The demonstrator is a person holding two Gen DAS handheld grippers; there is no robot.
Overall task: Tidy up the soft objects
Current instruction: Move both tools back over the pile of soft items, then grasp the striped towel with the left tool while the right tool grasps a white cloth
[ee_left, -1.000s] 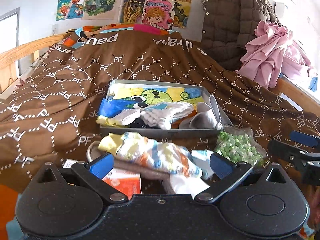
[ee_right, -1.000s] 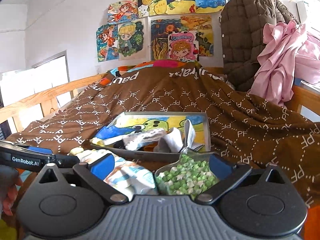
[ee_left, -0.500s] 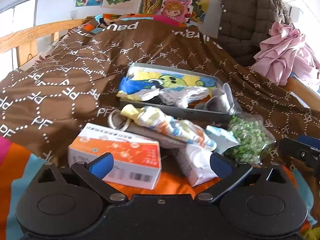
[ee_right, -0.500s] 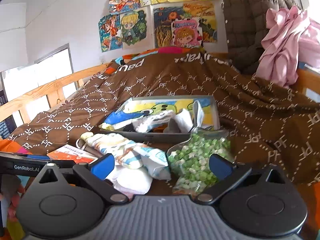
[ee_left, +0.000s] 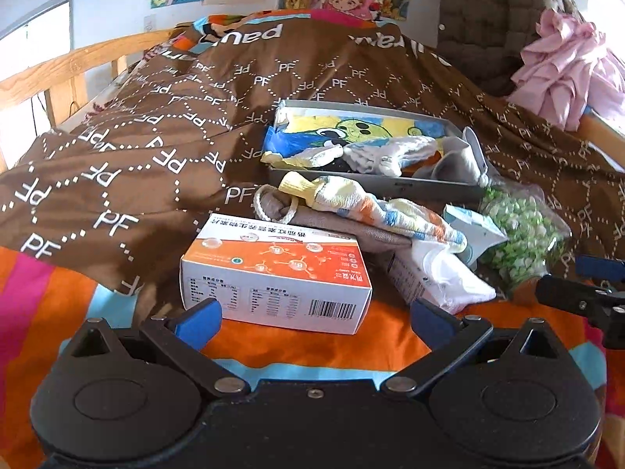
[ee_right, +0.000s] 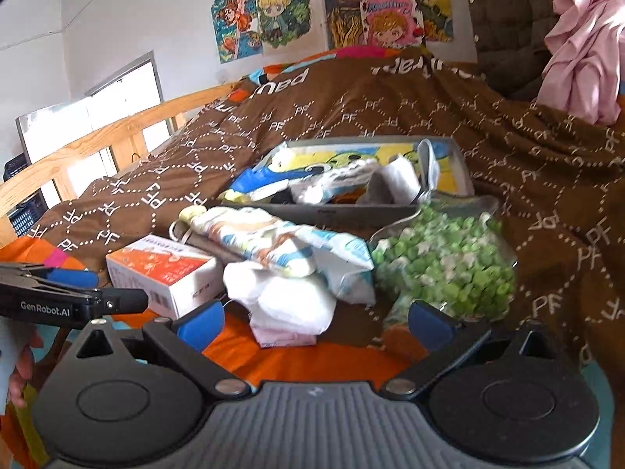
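Note:
A grey tray (ee_left: 433,187) (ee_right: 336,210) with a cartoon lining holds several socks and cloths on the brown quilt. In front of it lie a striped pastel sock (ee_left: 375,207) (ee_right: 261,238), a grey drawstring pouch (ee_left: 312,219), a white cloth (ee_left: 449,273) (ee_right: 289,301) and a clear bag of green bits (ee_left: 519,230) (ee_right: 445,265). My left gripper (ee_left: 312,320) is open and empty, just short of an orange-and-white box (ee_left: 273,277) (ee_right: 164,273). My right gripper (ee_right: 312,322) is open and empty, just short of the white cloth and the green bag.
The brown quilt (ee_left: 156,136) covers the bed, with an orange striped sheet (ee_left: 47,305) at the near edge. A wooden rail (ee_left: 70,66) runs along the left. A brown jacket (ee_left: 496,19) and pink cloth (ee_left: 566,66) hang at the back right.
Both grippers have drawn back from the tray towards the bed's near edge, still open. The orange box and the orange sheet have come into view.

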